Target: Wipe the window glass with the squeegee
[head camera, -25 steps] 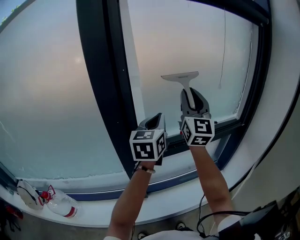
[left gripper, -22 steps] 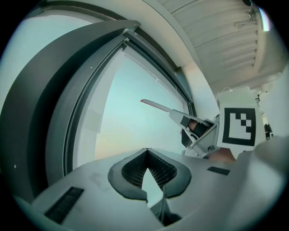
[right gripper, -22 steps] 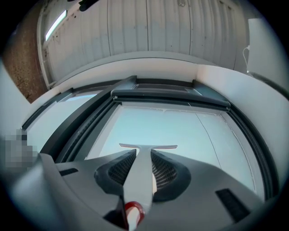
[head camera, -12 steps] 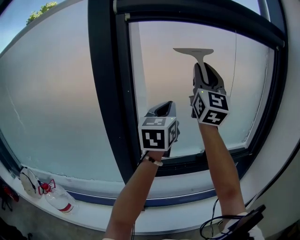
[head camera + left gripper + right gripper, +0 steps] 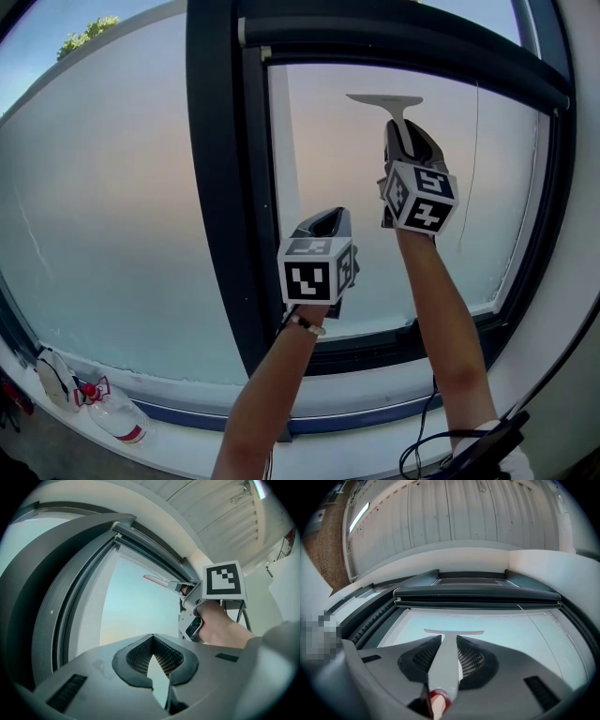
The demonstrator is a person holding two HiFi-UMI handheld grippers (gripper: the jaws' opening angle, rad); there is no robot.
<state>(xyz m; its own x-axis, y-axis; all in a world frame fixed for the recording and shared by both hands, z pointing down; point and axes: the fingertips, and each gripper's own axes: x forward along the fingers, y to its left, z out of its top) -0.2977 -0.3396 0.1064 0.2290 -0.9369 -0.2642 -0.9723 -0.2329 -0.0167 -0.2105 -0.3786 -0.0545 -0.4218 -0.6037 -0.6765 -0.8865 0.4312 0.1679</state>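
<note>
A grey squeegee (image 5: 384,100) has its blade lying level on the window glass (image 5: 366,253), just under the dark top frame. My right gripper (image 5: 401,139) is raised high and shut on the squeegee's handle (image 5: 446,660); the blade (image 5: 453,632) shows beyond the fingertips in the right gripper view. My left gripper (image 5: 326,223) hangs lower, beside the dark upright bar, with its jaws closed and nothing between them. The left gripper view looks along the pane at the squeegee (image 5: 157,580) and the right gripper (image 5: 187,590) from the side.
A thick dark upright bar (image 5: 220,187) splits the window into two panes. A thin cord (image 5: 473,169) hangs down the right side of the glass. On the sill at lower left lie a plastic bottle (image 5: 117,414) and a white bag (image 5: 54,382). A black cable (image 5: 441,441) trails below my right arm.
Over the last second my right gripper has carried the squeegee up from mid-pane to near the top frame. The left gripper has risen a little and stays lower.
</note>
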